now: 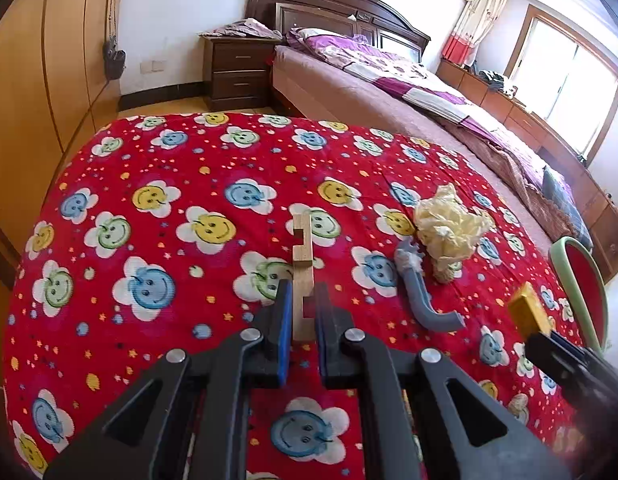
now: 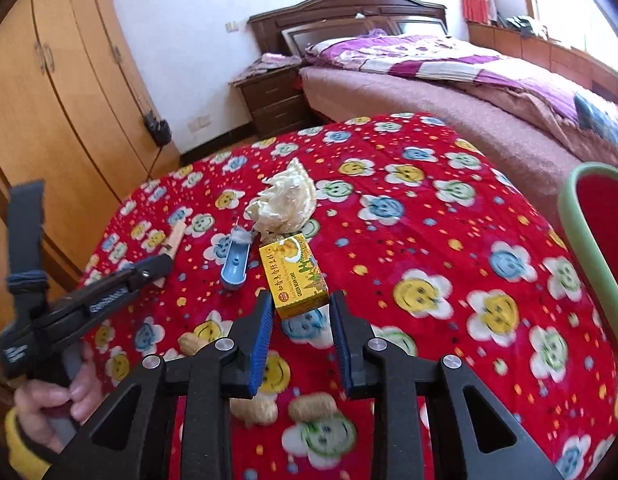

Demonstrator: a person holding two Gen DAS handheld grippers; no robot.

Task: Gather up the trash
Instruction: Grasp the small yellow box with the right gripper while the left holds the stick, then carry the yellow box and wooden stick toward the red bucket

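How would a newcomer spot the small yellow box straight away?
On the red smiley-flower tablecloth, look just ahead of the right gripper. The yellow box lies beside a blue plastic piece, below crumpled cream wrapping; only it carries printed text.

We note that each gripper has black angular arms joined by round silver pivot screws, with ribbed blue pads lining its fingers. At 8 o'clock, our left hand wears a yellow cuff.

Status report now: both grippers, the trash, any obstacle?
Left gripper shut on wooden piece. Right gripper shut on yellow box. Crumpled bag, blue part, peanuts lie on cloth. Nothing in the way.
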